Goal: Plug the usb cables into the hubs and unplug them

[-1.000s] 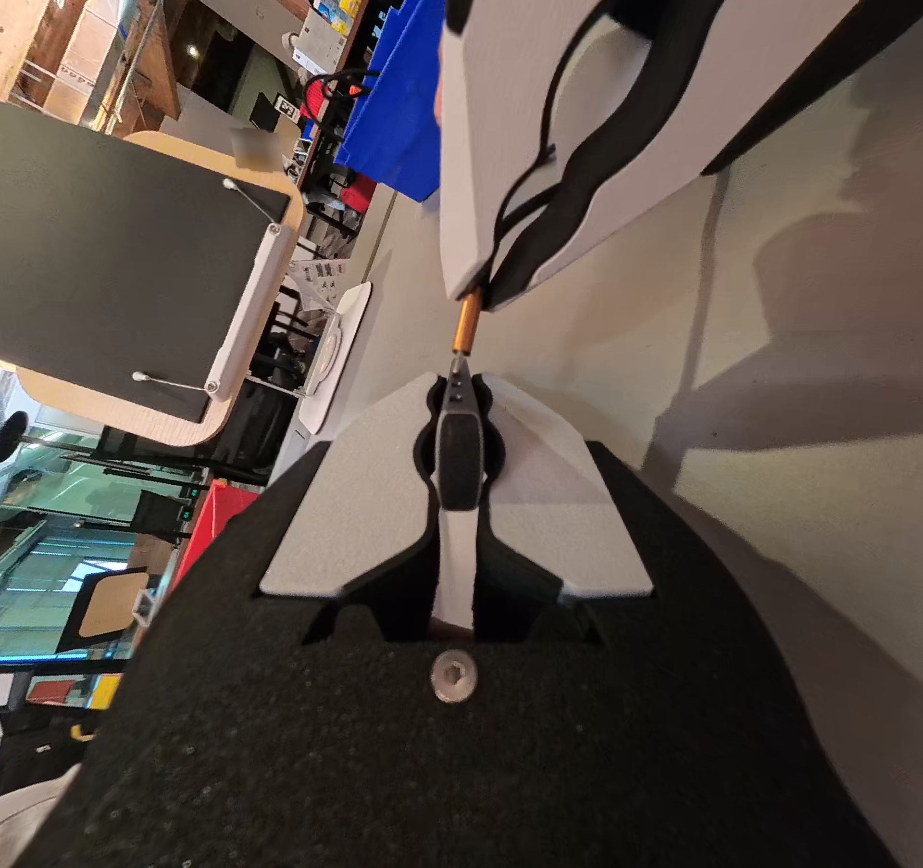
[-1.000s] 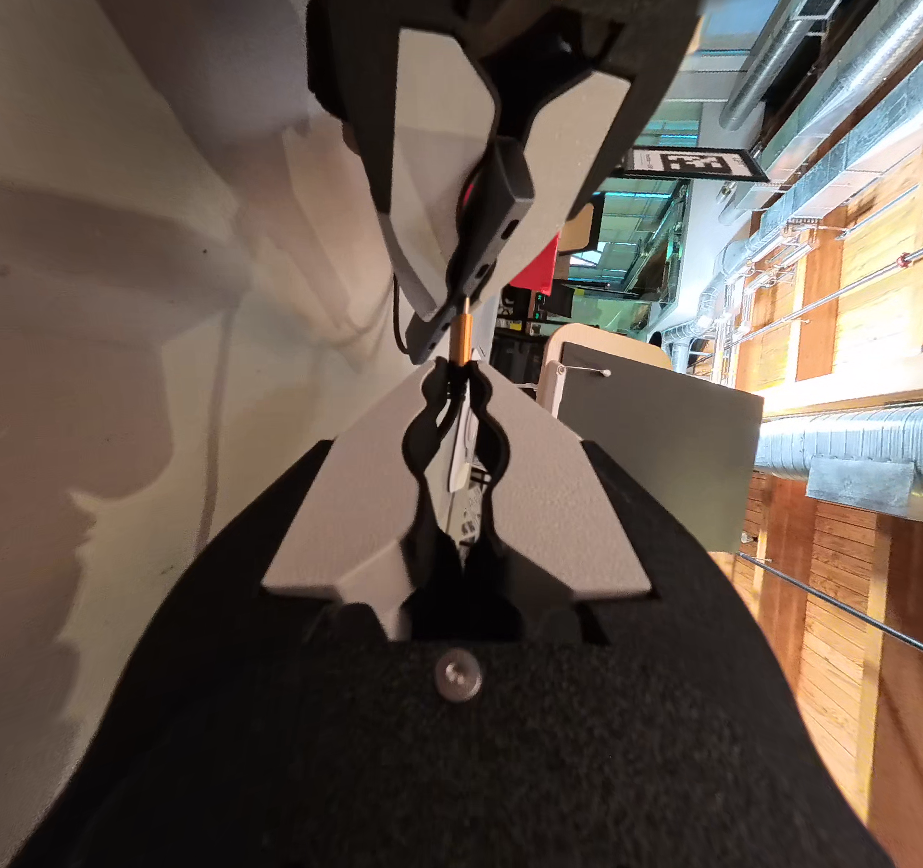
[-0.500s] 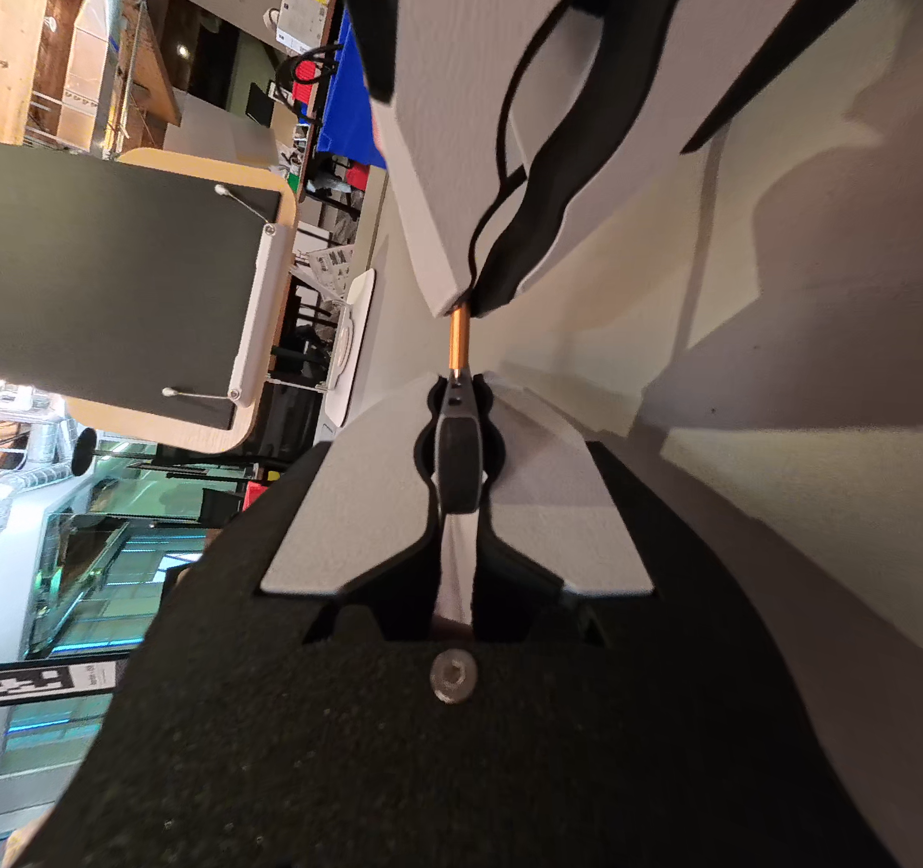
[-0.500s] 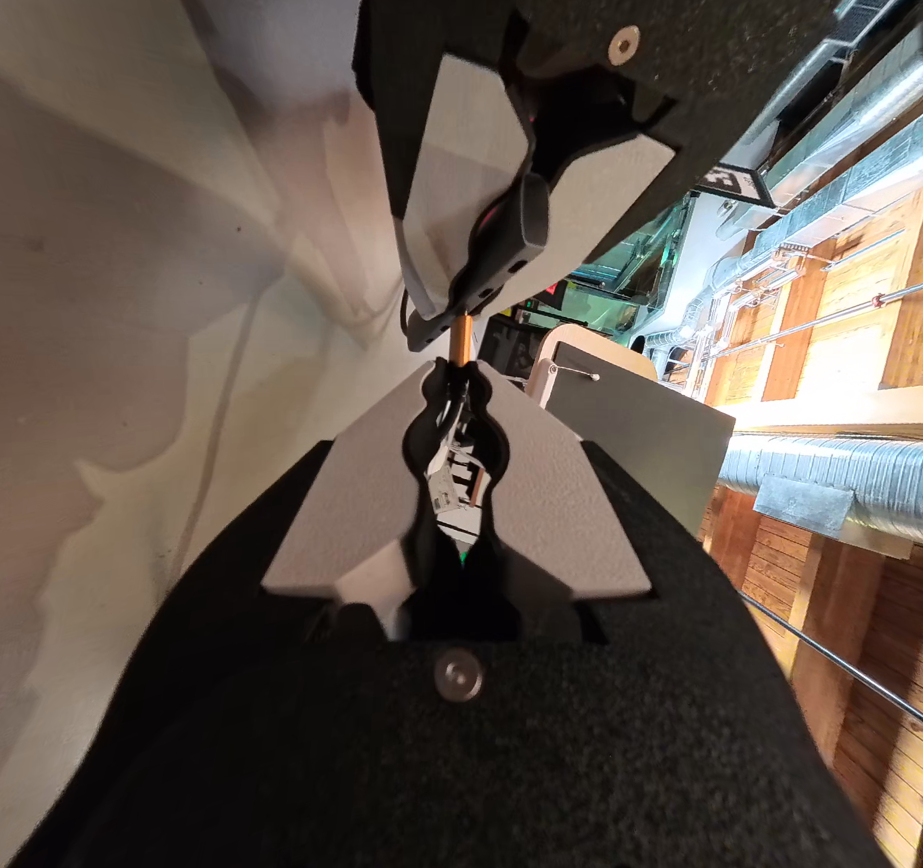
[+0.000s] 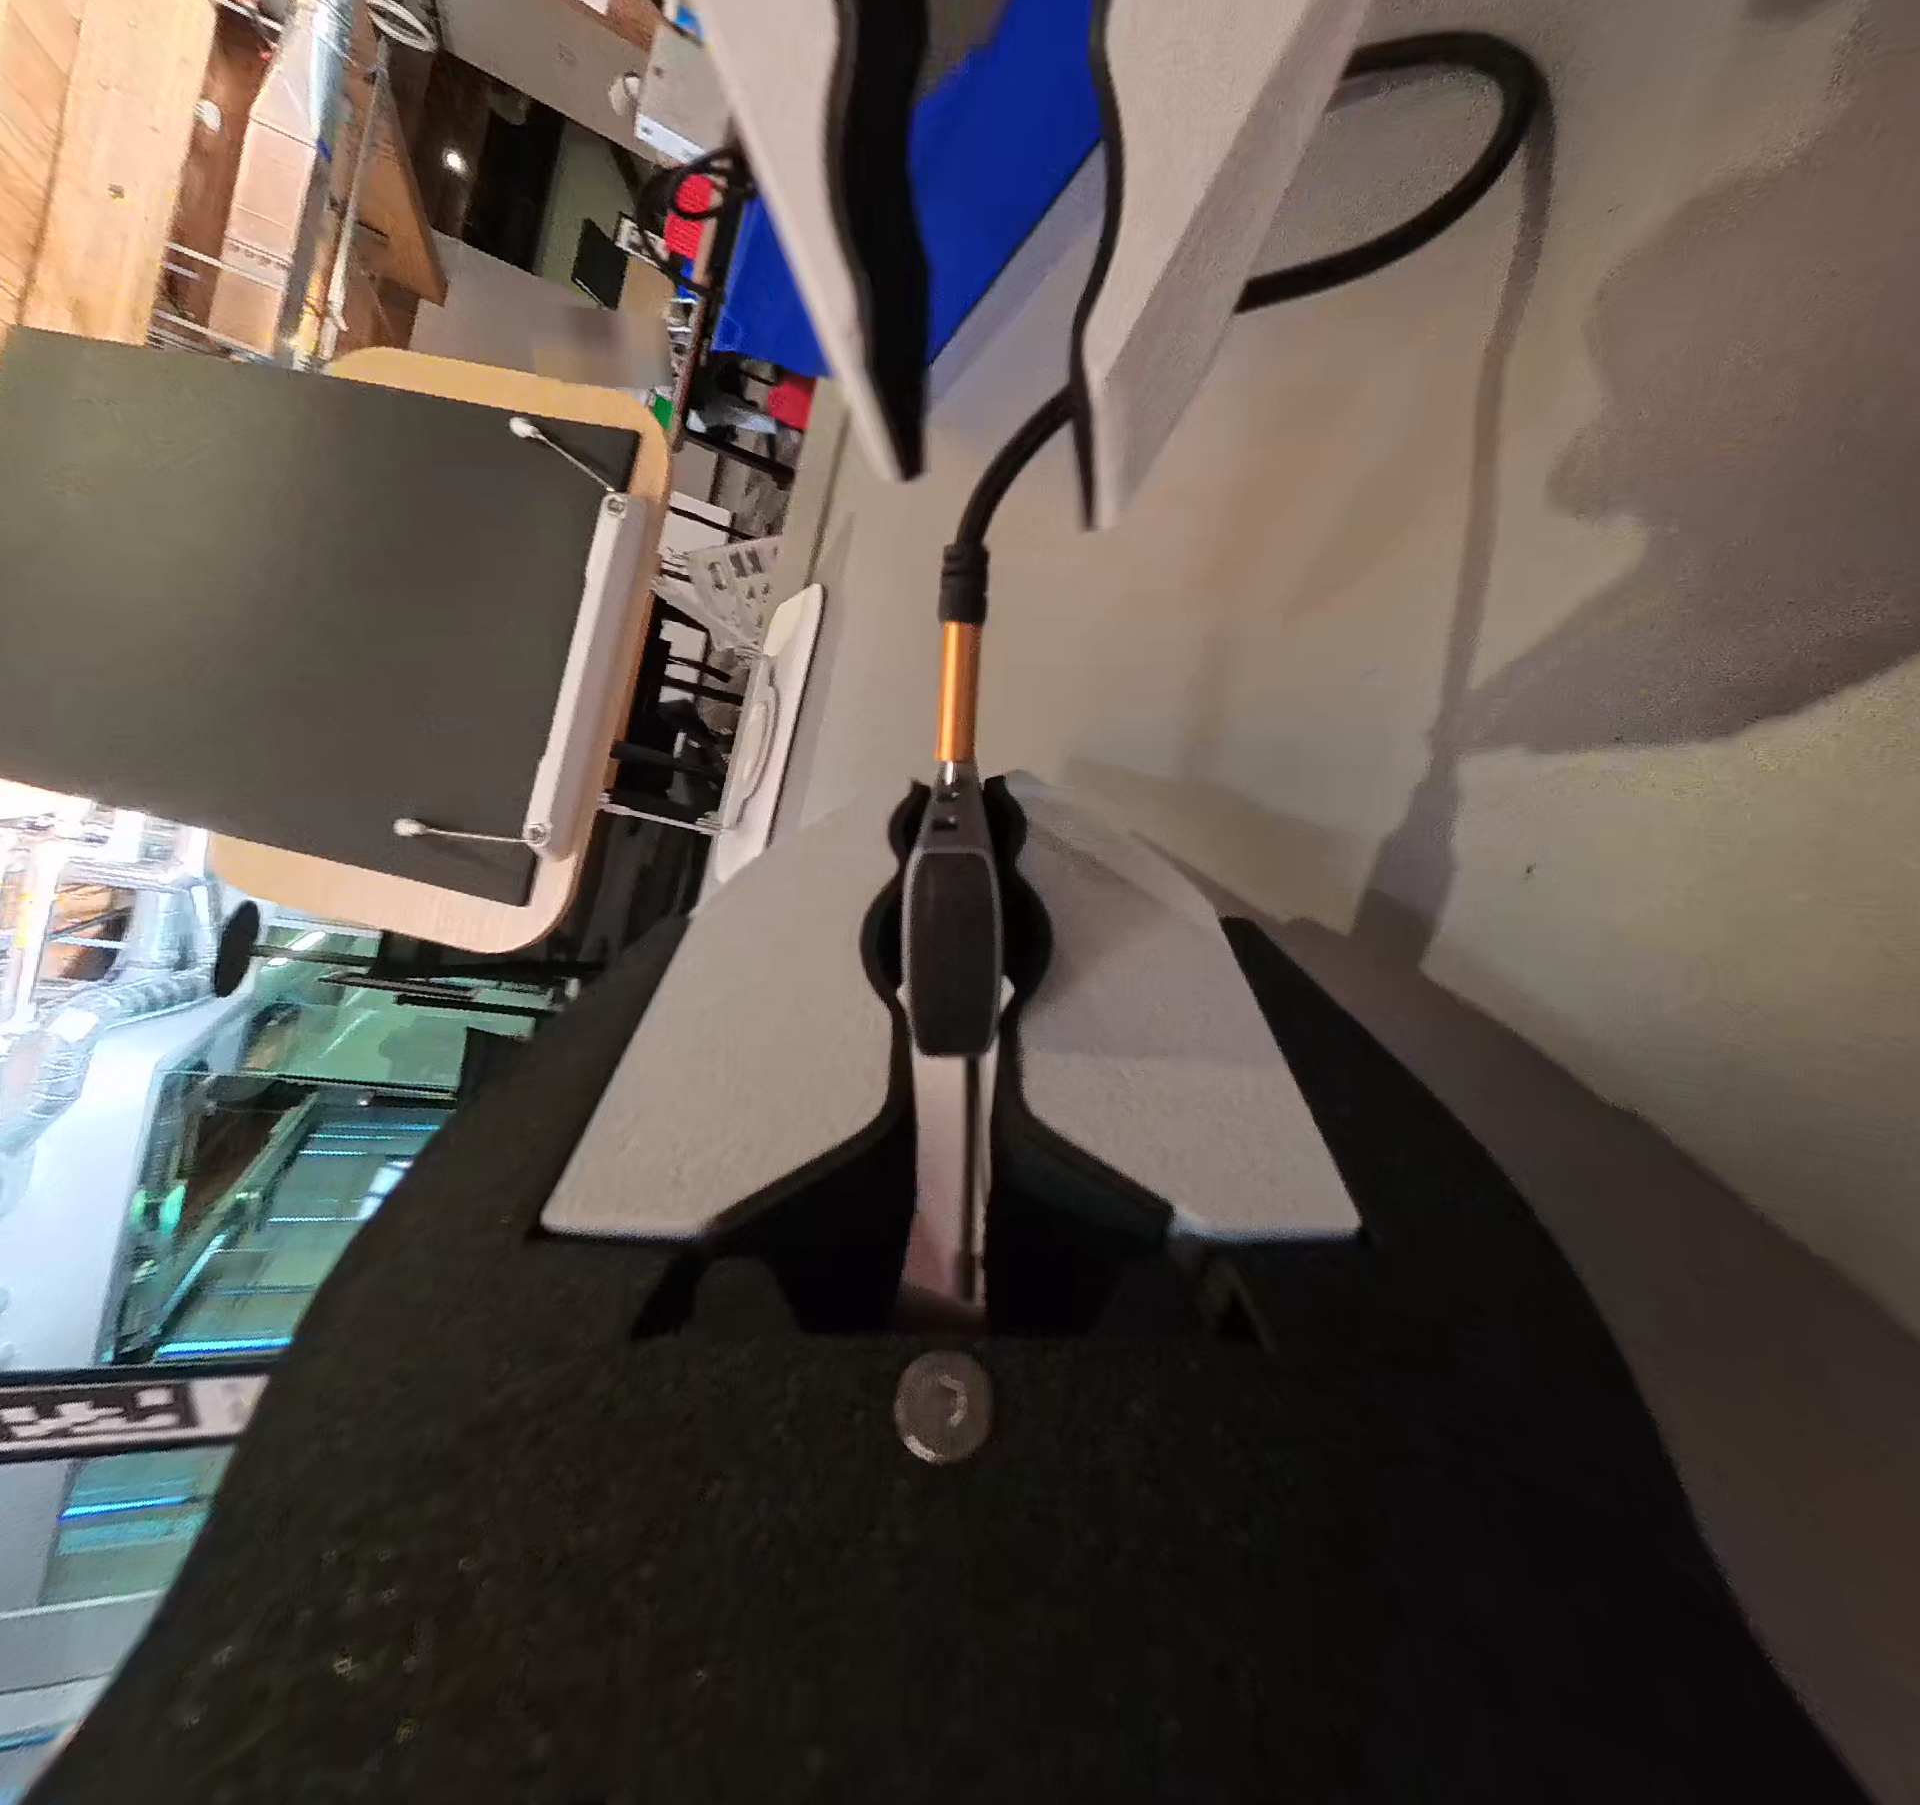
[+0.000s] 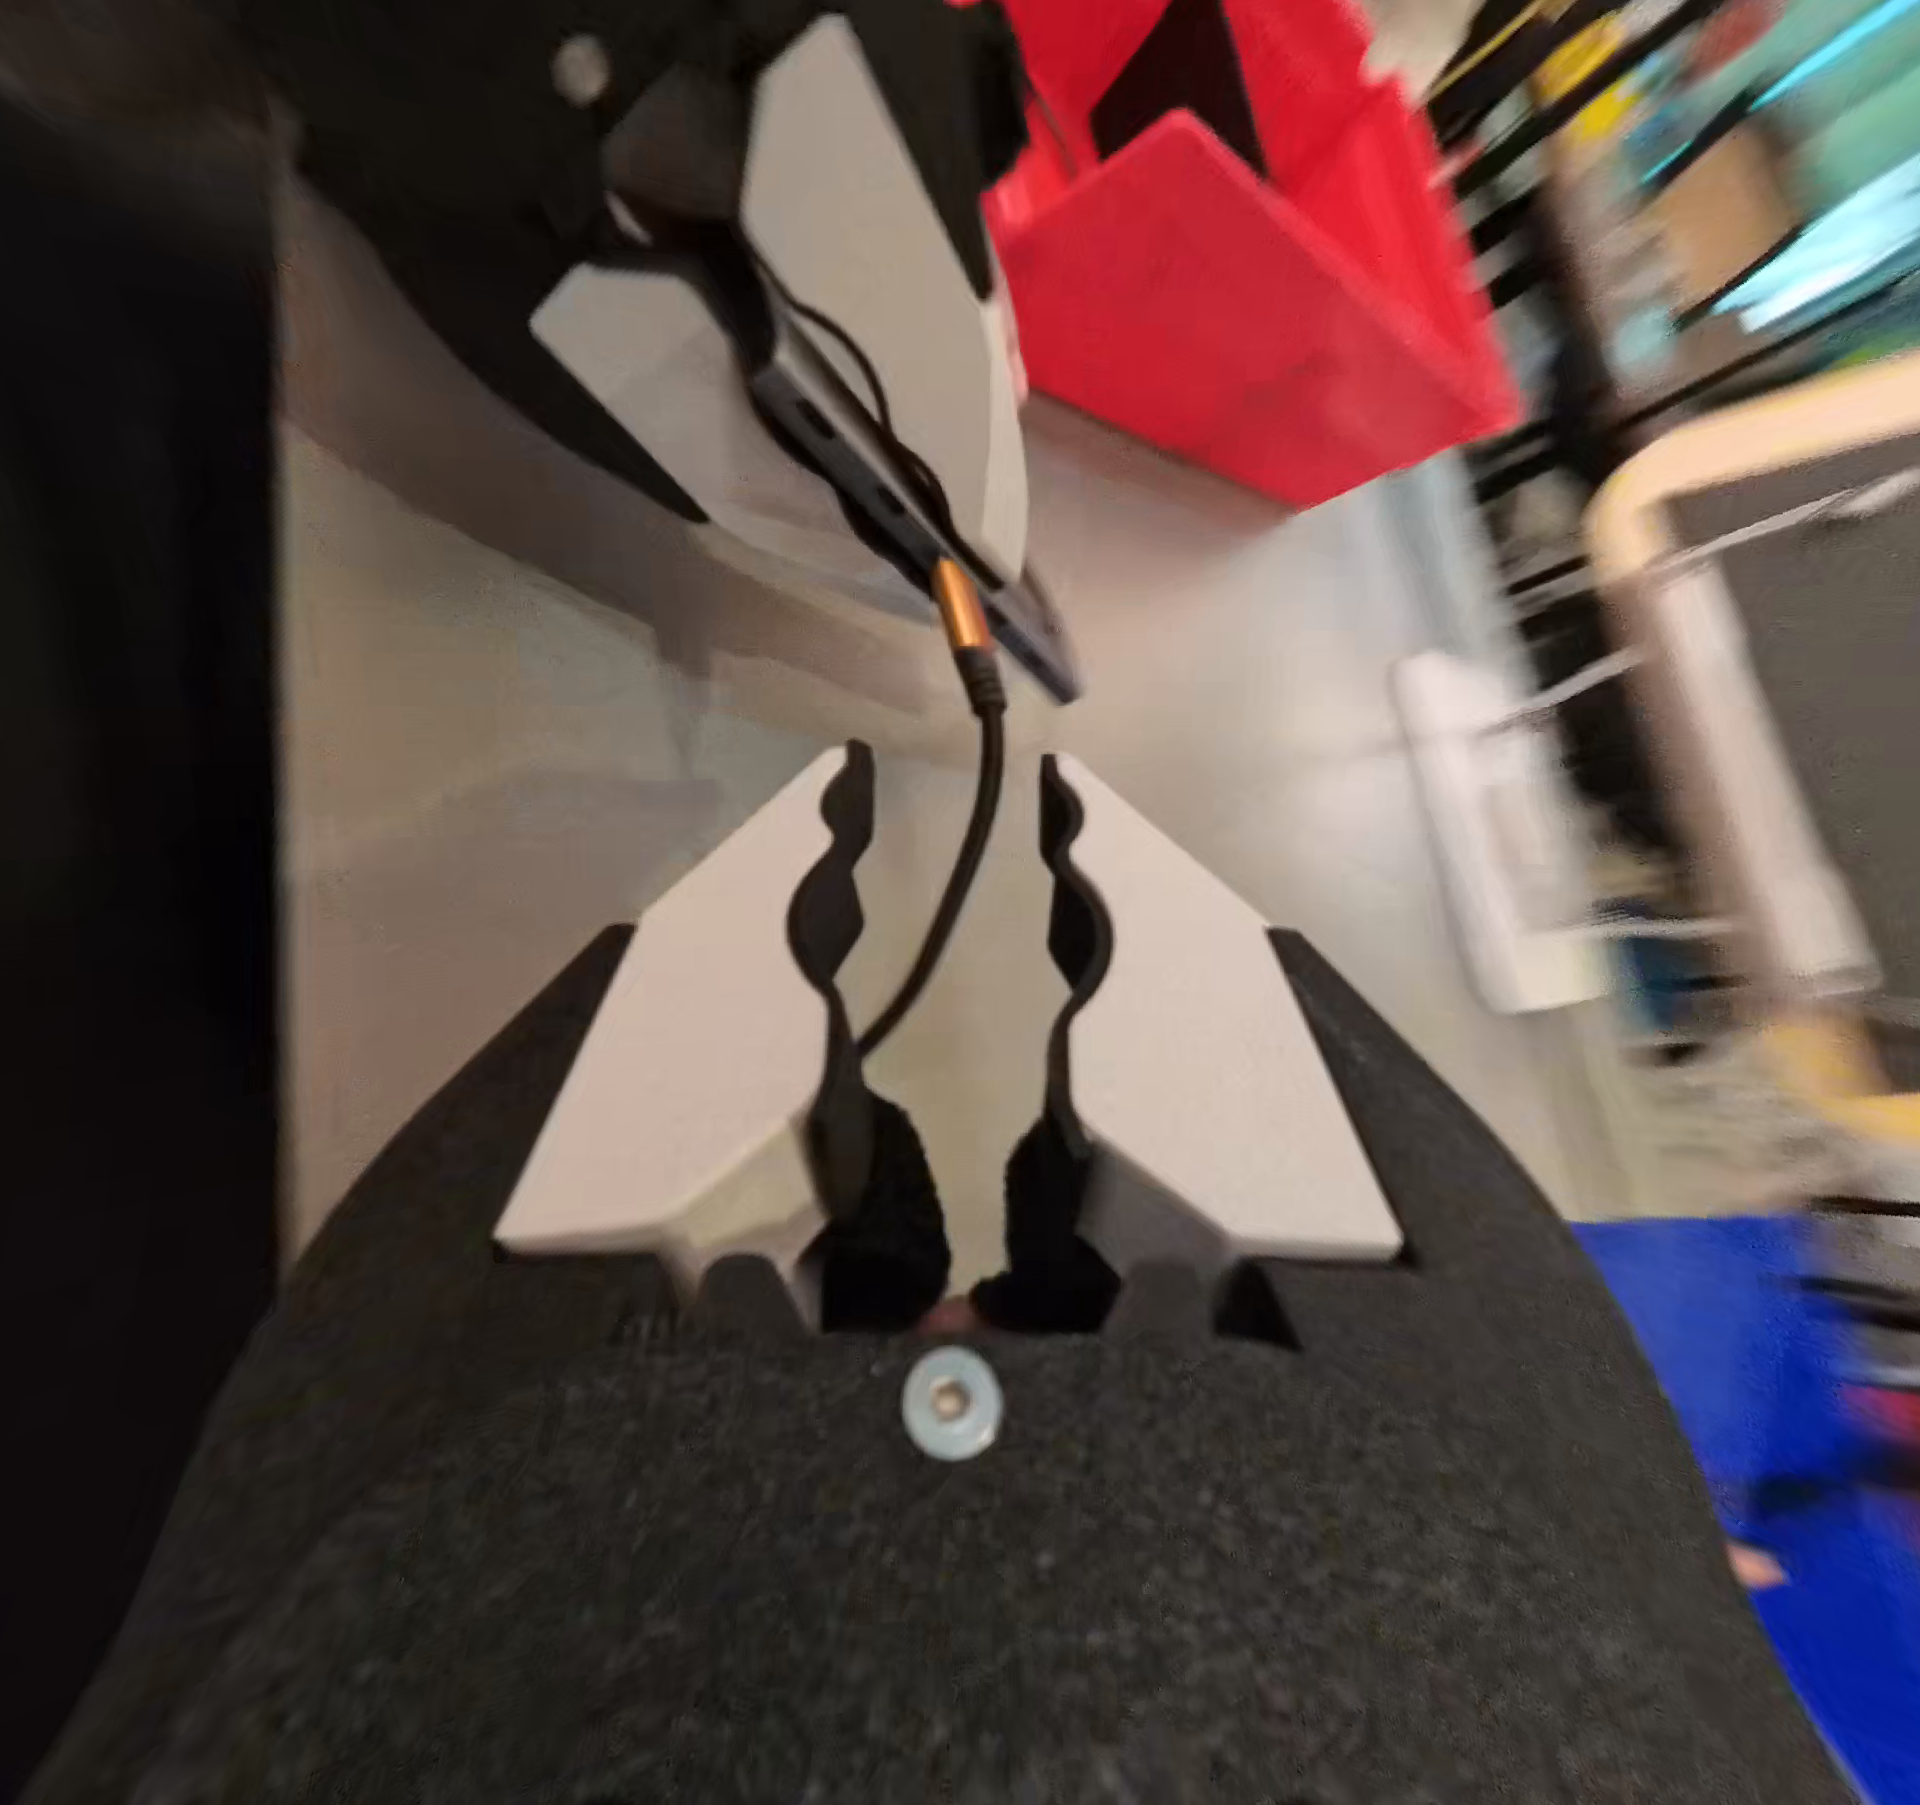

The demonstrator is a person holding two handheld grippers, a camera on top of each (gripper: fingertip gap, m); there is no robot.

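Observation:
My left gripper (image 5: 951, 789) is shut on a slim dark grey USB hub (image 5: 948, 934). An orange-sleeved USB plug (image 5: 956, 690) sits in the hub's front end, and its black cable (image 5: 1403, 217) curves up and off to the right. My right gripper (image 6: 948, 766) is open and empty. The cable (image 6: 977, 872) runs loosely between its fingers without being held. In the right wrist view the plug (image 6: 961, 612) is in the hub (image 6: 831, 436), which is clamped in the left gripper (image 6: 862, 540). In the left wrist view the right gripper (image 5: 997, 493) hangs open just past the plug.
The light grey tabletop (image 5: 1558, 820) is under both grippers. Red bins (image 6: 1195, 301) stand behind the left gripper. Something blue (image 6: 1787, 1443) lies at the right, blurred. A white flat object (image 5: 774, 716) lies at the table's far side. A dark panel with a wood rim (image 5: 312, 592) stands beyond the table.
My right gripper has opened, let go of the orange plug and drawn back, and its view has swung round. The plug stays in the hub. My left gripper still holds the hub.

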